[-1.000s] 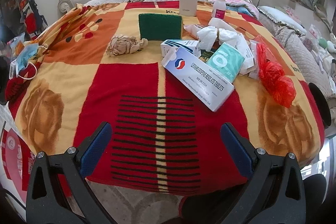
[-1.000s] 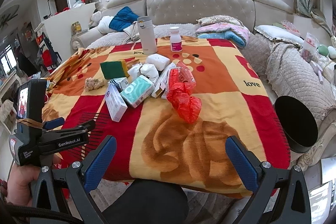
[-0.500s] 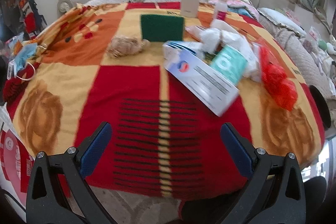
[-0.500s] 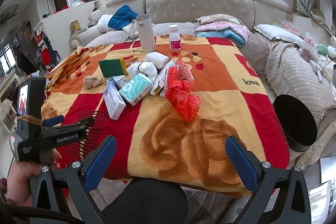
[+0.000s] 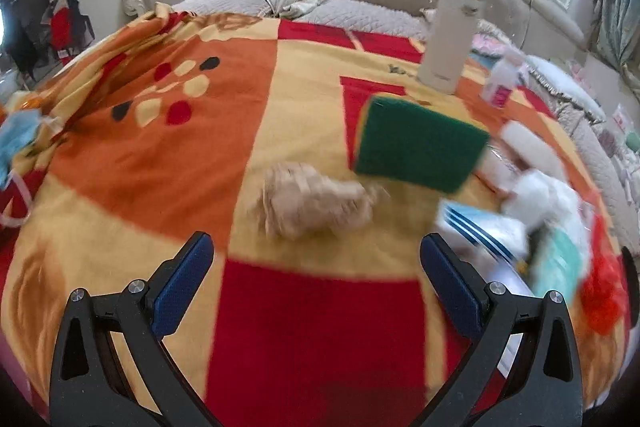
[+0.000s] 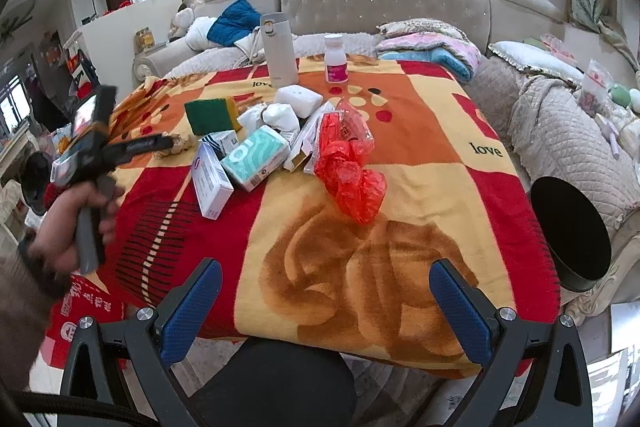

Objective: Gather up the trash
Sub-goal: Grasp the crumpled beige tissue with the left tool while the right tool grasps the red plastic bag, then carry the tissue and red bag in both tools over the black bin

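A crumpled beige paper wad (image 5: 316,201) lies on the red-and-yellow blanket just ahead of my left gripper (image 5: 316,279), which is open with nothing between its blue pads. In the right wrist view the left gripper (image 6: 168,143) reaches over the table's left side, close to that wad (image 6: 182,143). A red plastic bag (image 6: 348,163), white crumpled tissues (image 6: 280,117), a teal packet (image 6: 256,157) and a white medicine box (image 6: 210,181) form a pile at mid-table. My right gripper (image 6: 326,305) hangs open at the near edge, well short of the pile.
A green sponge (image 5: 416,151), a beige flask (image 6: 279,51) and a small pill bottle (image 6: 335,59) stand toward the back. A black round bin (image 6: 570,233) sits beside the table's right edge. A sofa with cushions surrounds the far side. A blue mask (image 5: 16,139) hangs at the left.
My left gripper has swept forward and left over the blanket, so the paper wad now sits close in front of it. The right gripper has barely moved.
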